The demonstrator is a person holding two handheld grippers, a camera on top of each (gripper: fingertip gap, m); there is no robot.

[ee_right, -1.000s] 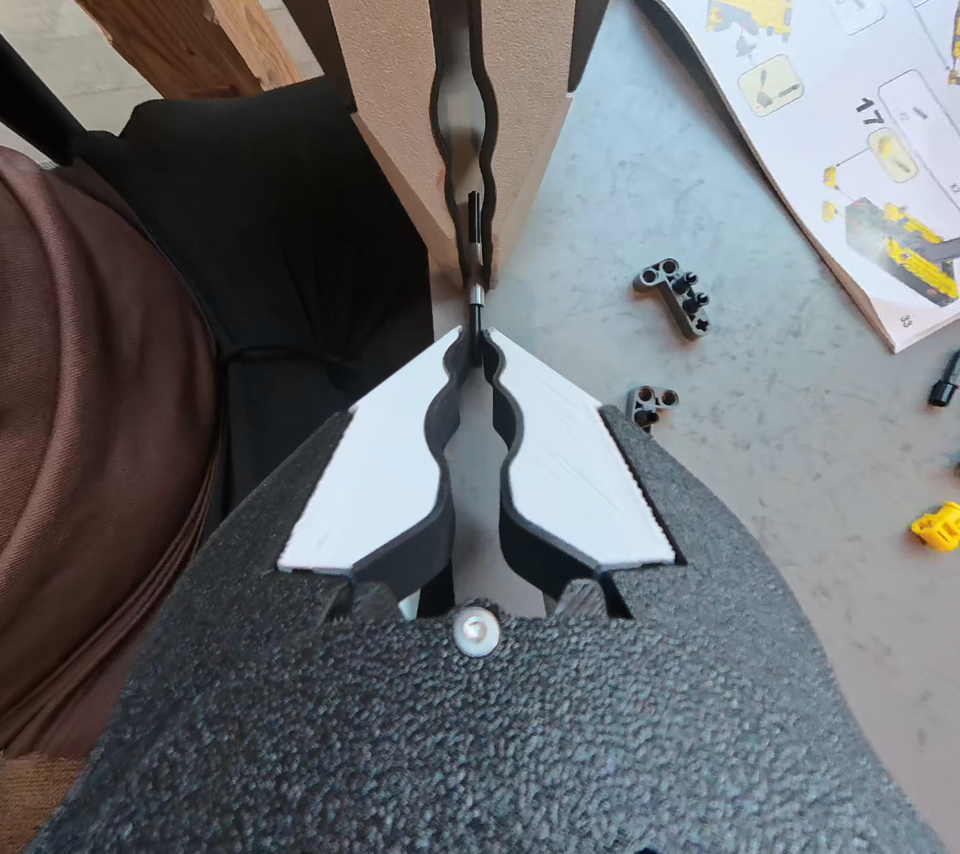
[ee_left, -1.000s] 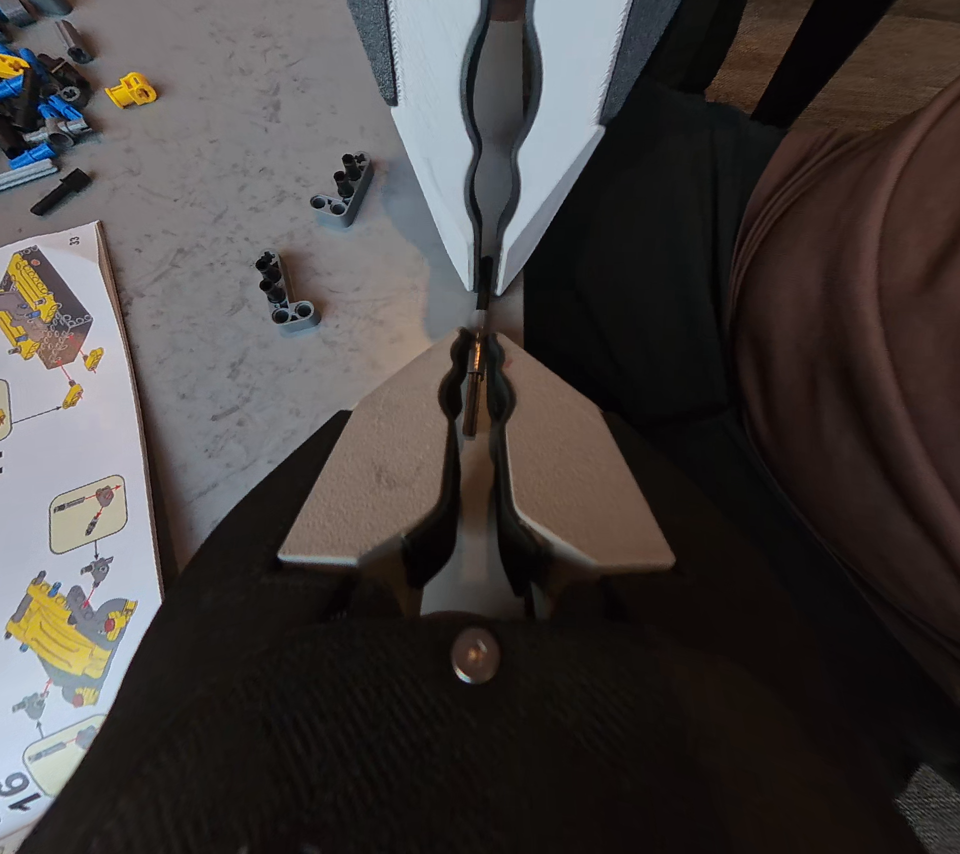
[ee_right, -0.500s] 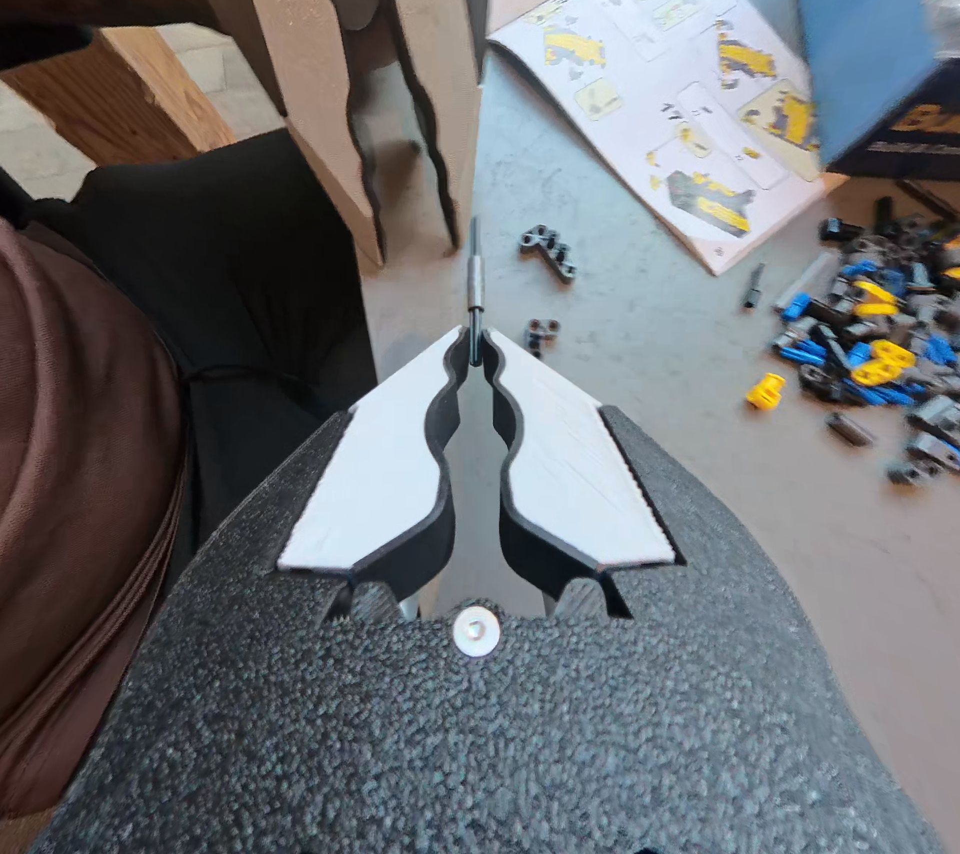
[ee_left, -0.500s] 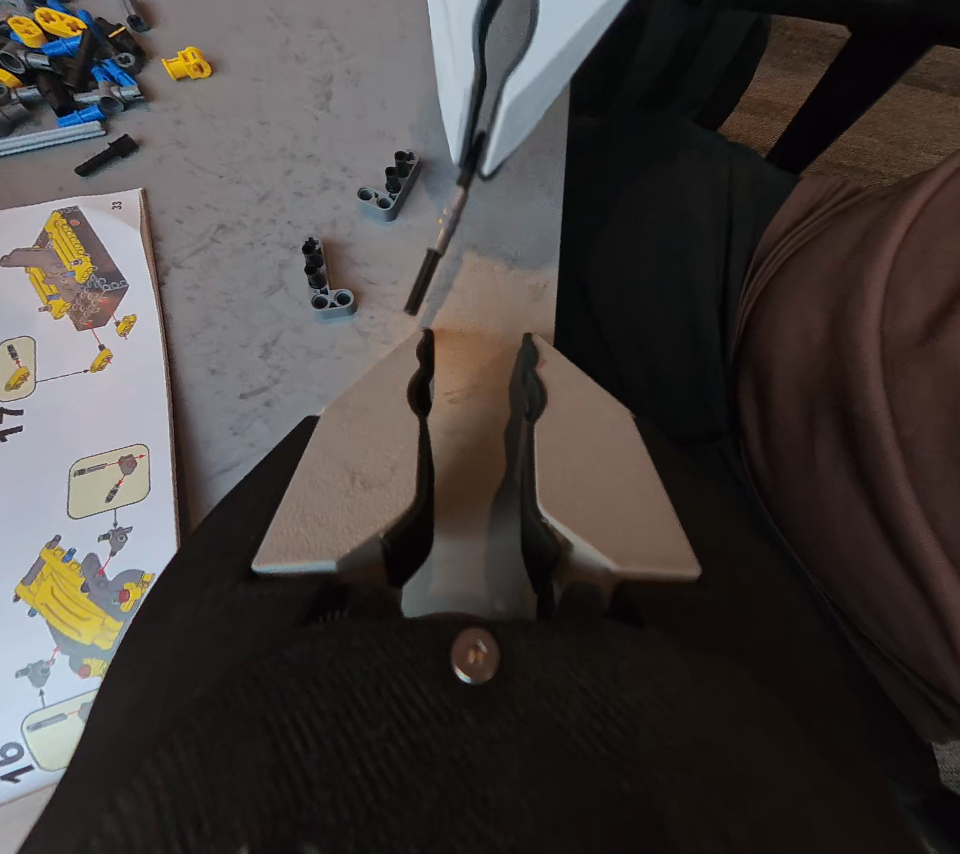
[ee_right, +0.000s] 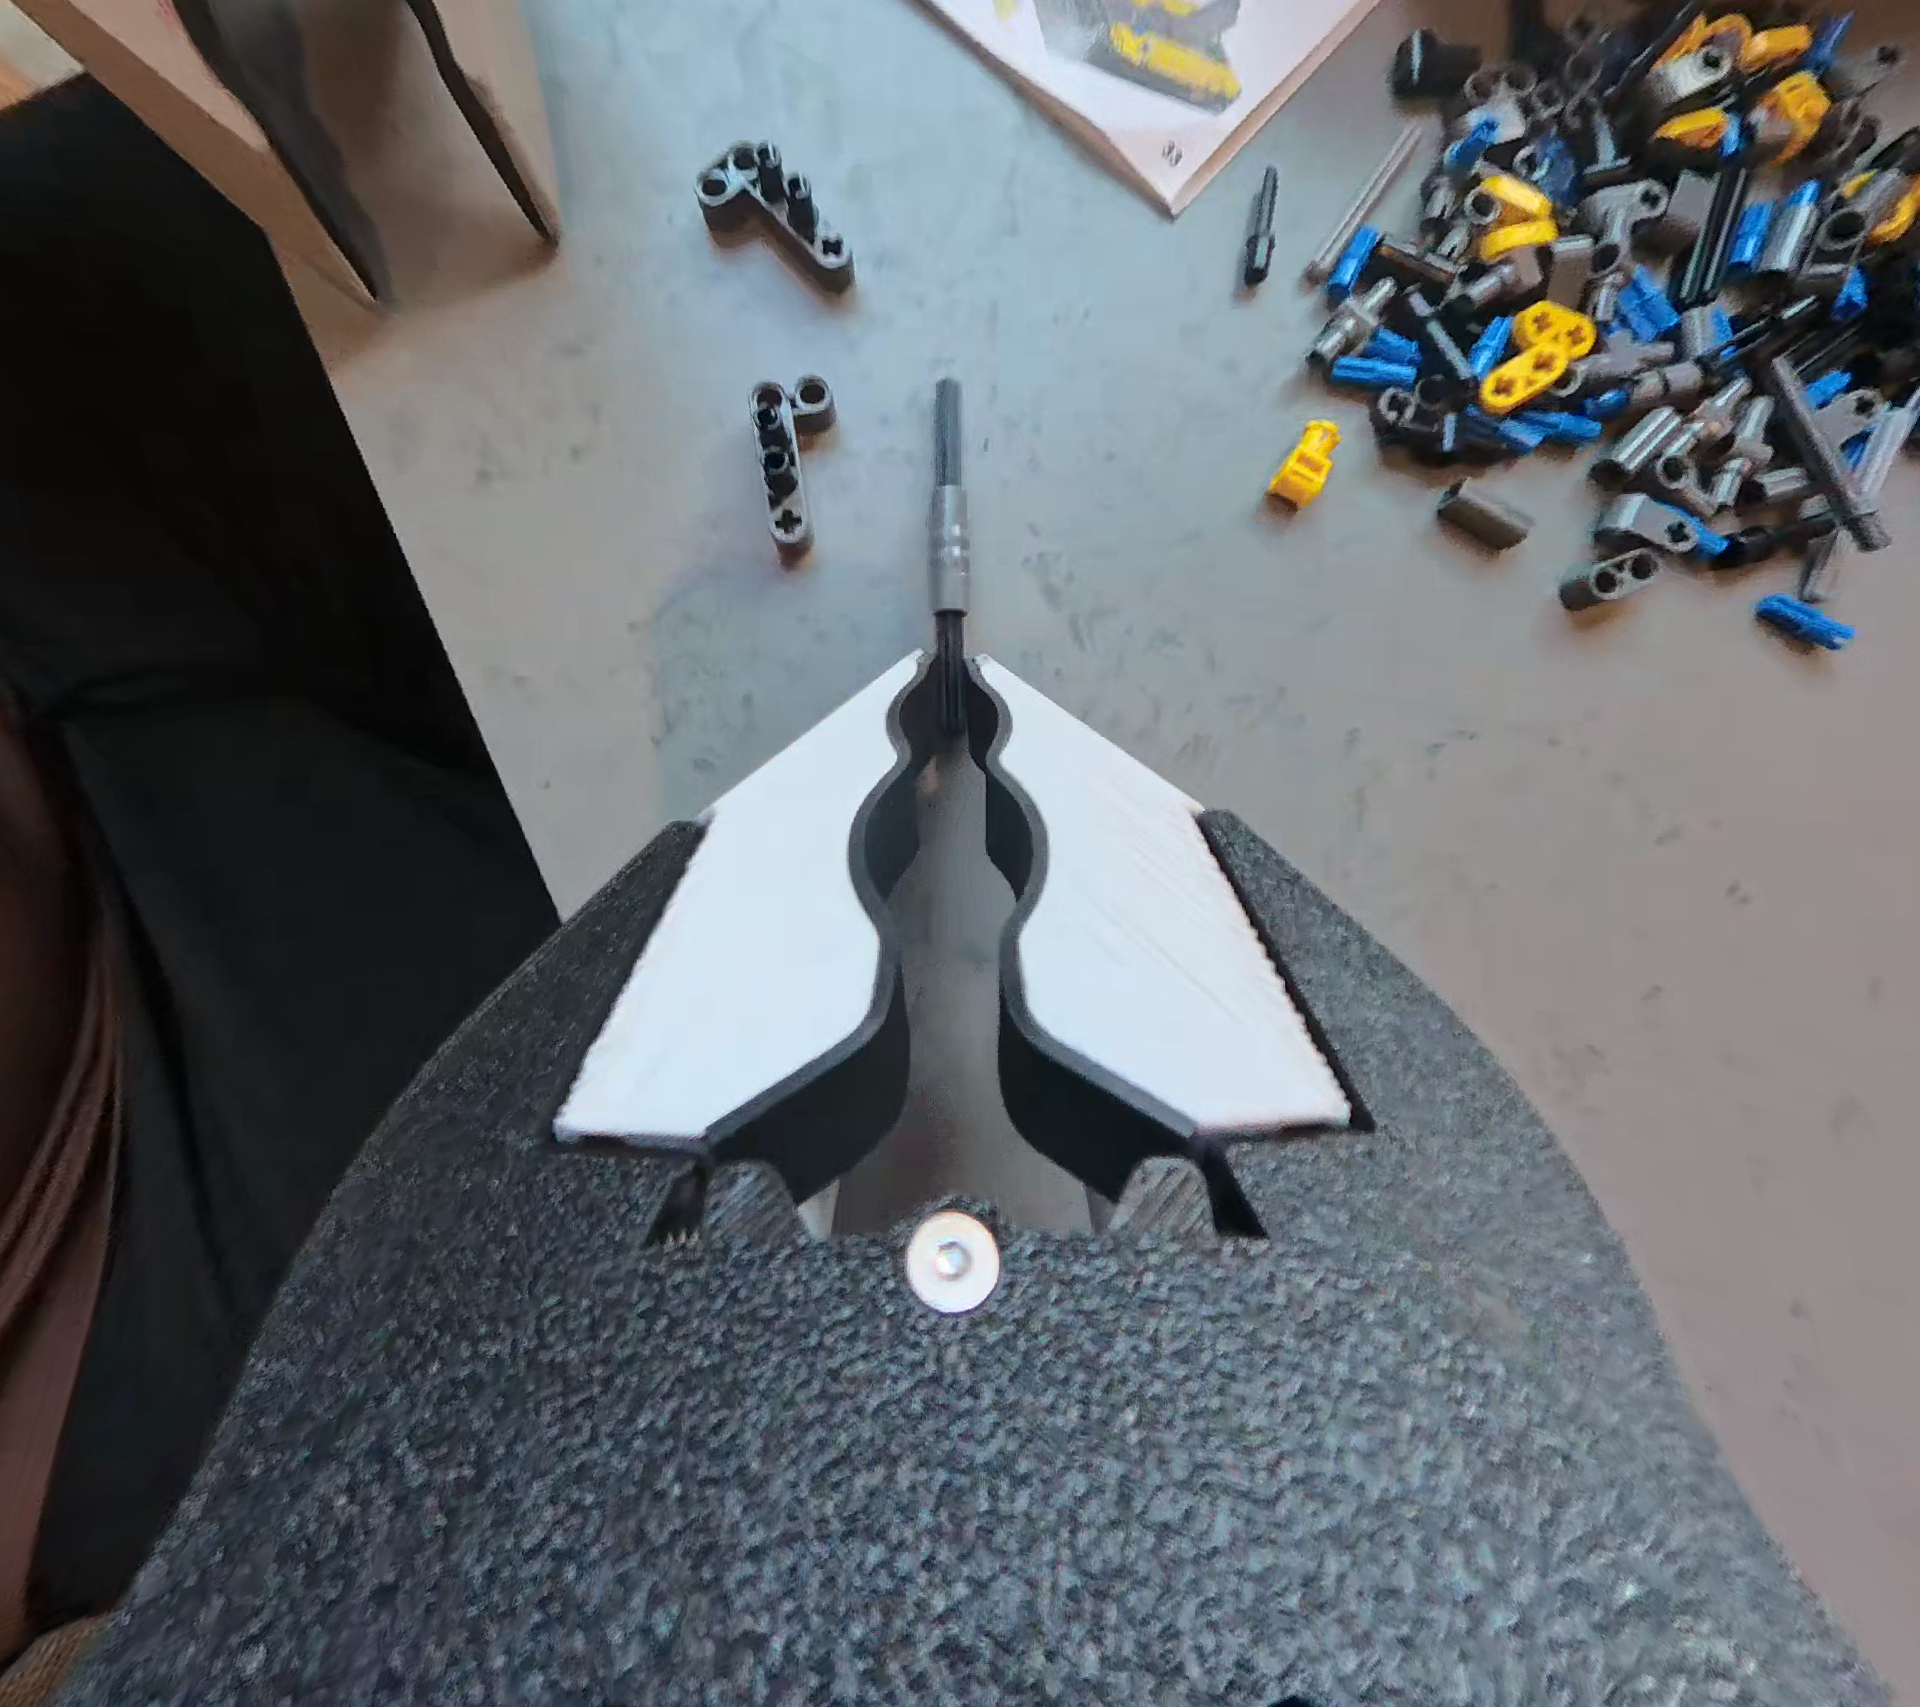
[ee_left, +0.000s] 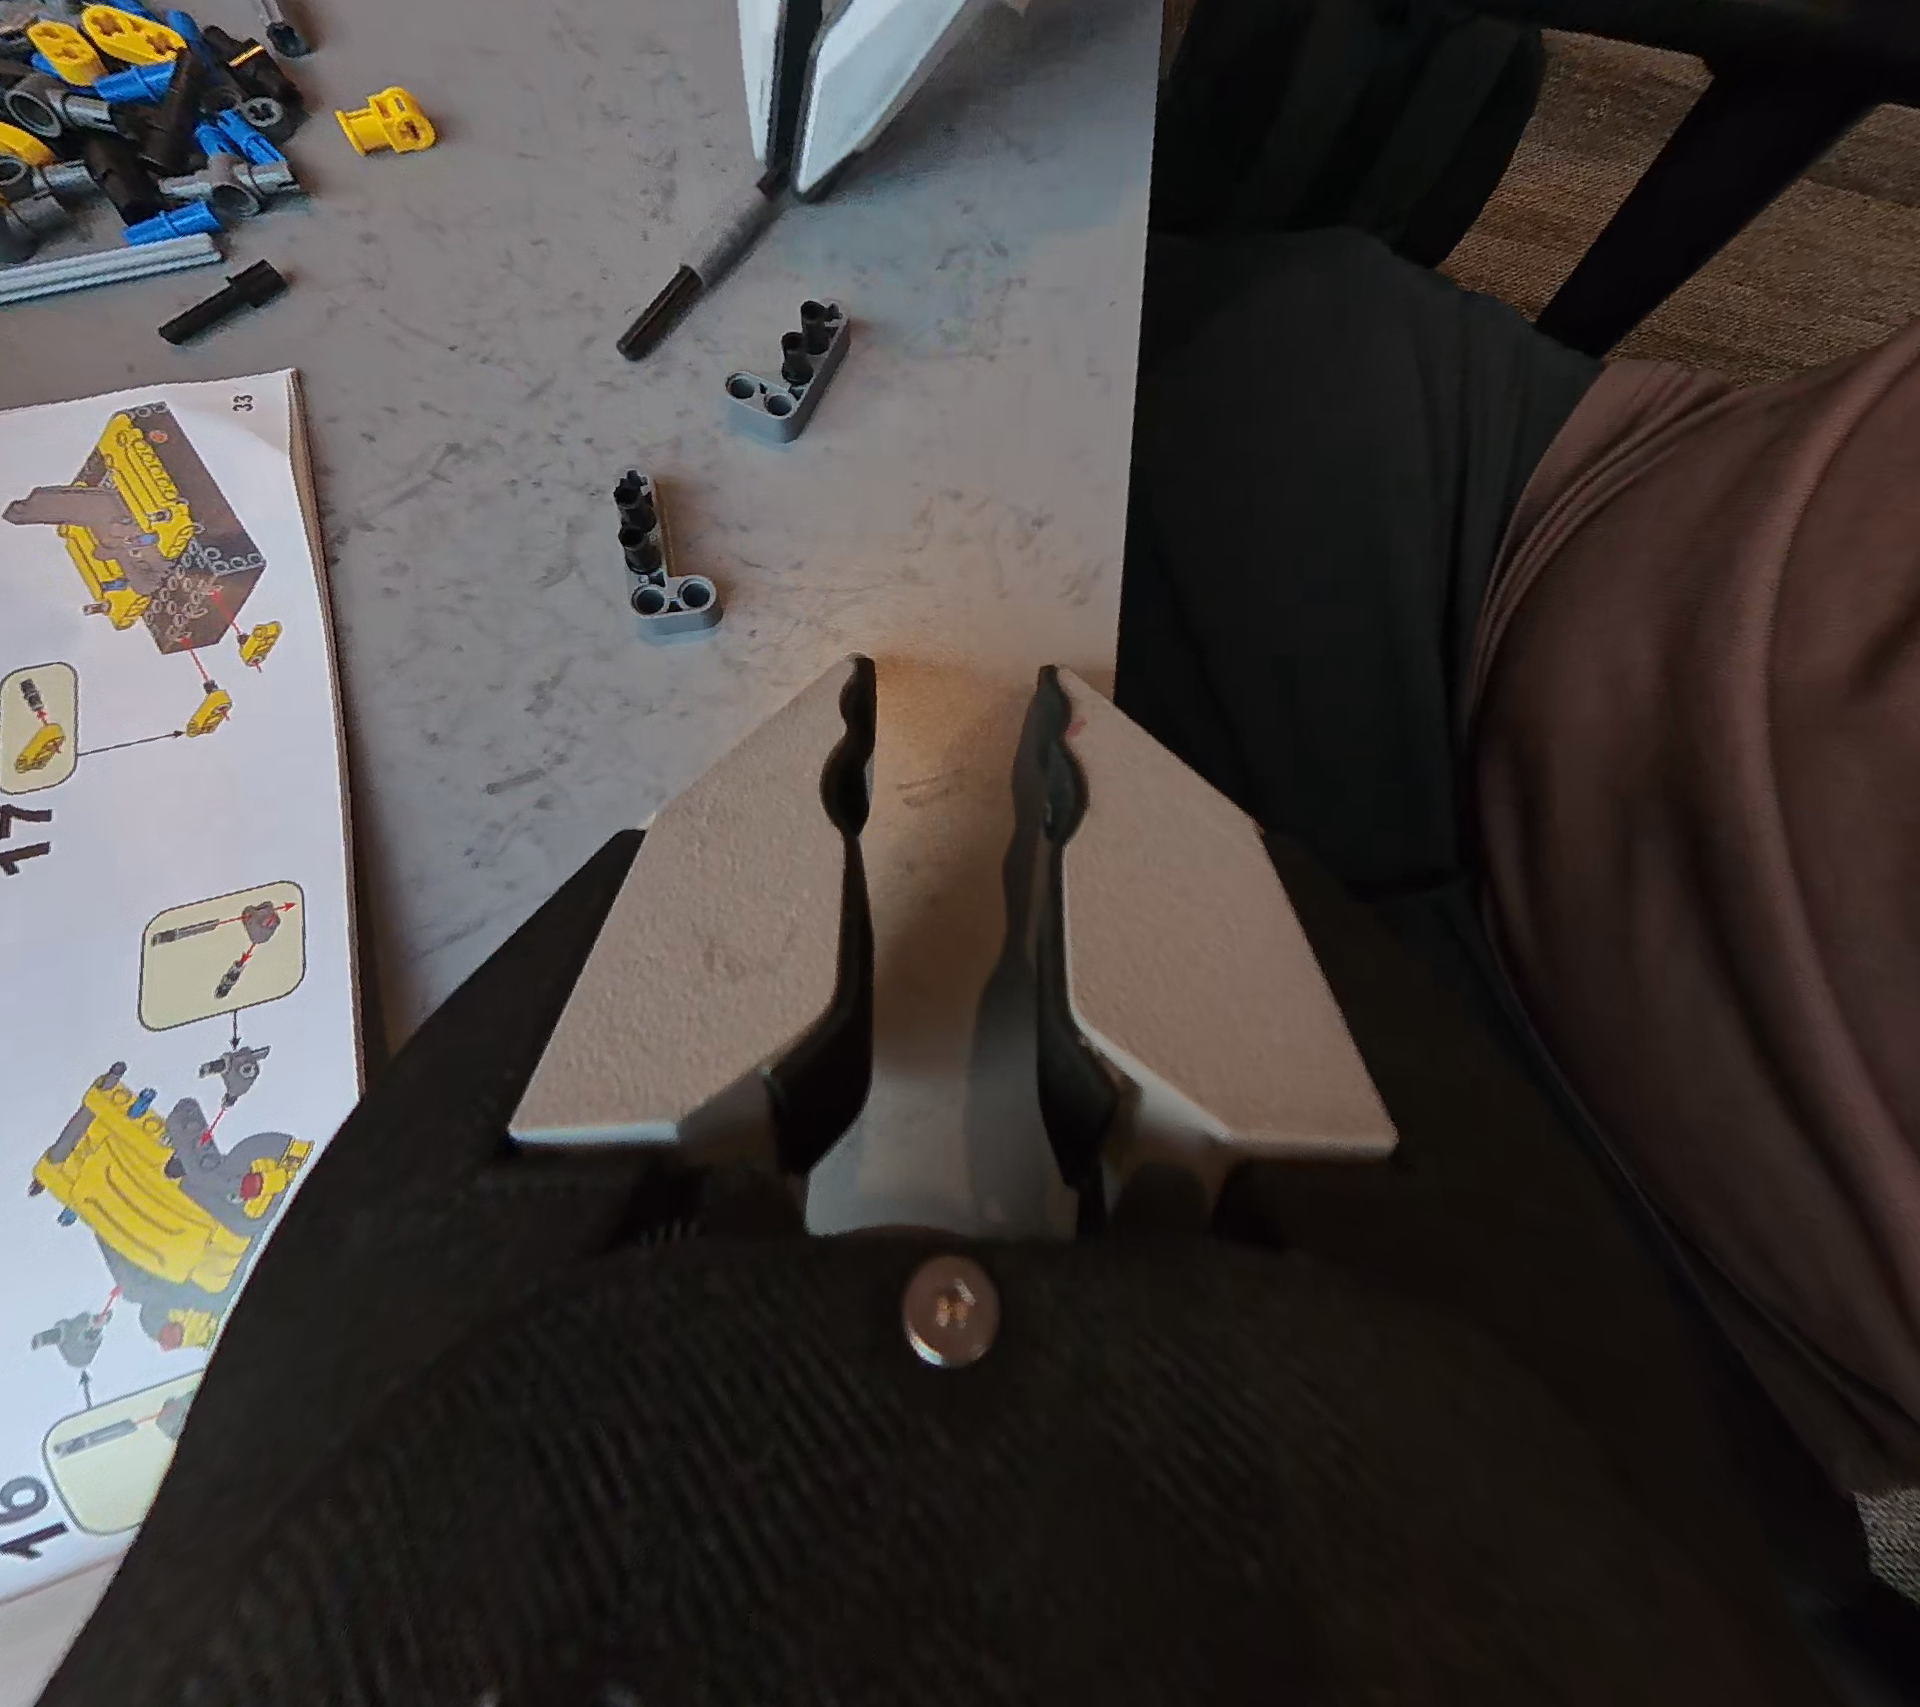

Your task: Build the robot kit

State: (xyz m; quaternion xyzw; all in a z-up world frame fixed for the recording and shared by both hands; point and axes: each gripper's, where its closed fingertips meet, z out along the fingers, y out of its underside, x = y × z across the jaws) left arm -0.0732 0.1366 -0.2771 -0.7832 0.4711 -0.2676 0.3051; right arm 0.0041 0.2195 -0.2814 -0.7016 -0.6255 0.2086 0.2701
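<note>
My right gripper [ee_right: 948,670] is shut on a thin black axle with a grey sleeve [ee_right: 947,504], which sticks out forward over the grey table. The axle also shows in the left wrist view [ee_left: 694,284], held by the white right gripper [ee_left: 781,184]. My left gripper [ee_left: 951,670] is open and empty near the table's edge. Two grey L-shaped beams with black pins lie between the grippers, one nearer the left gripper [ee_left: 665,577] and one farther off [ee_left: 790,384]. They also show in the right wrist view, one [ee_right: 787,462] beside the axle and one [ee_right: 774,213] farther off.
A pile of black, grey, blue and yellow parts [ee_right: 1662,307] lies at the right. A lone yellow connector [ee_right: 1304,464] and a black pin [ee_right: 1259,223] lie beside it. An open instruction booklet [ee_left: 156,826] lies on the table. A person in brown sits at the table edge [ee_left: 1138,410]. My hands' fingertips stand some 12 cm from each other.
My left gripper let go of the axle and opened. The two grippers drew apart, and the right gripper carried the axle out over the table toward the loose parts.
</note>
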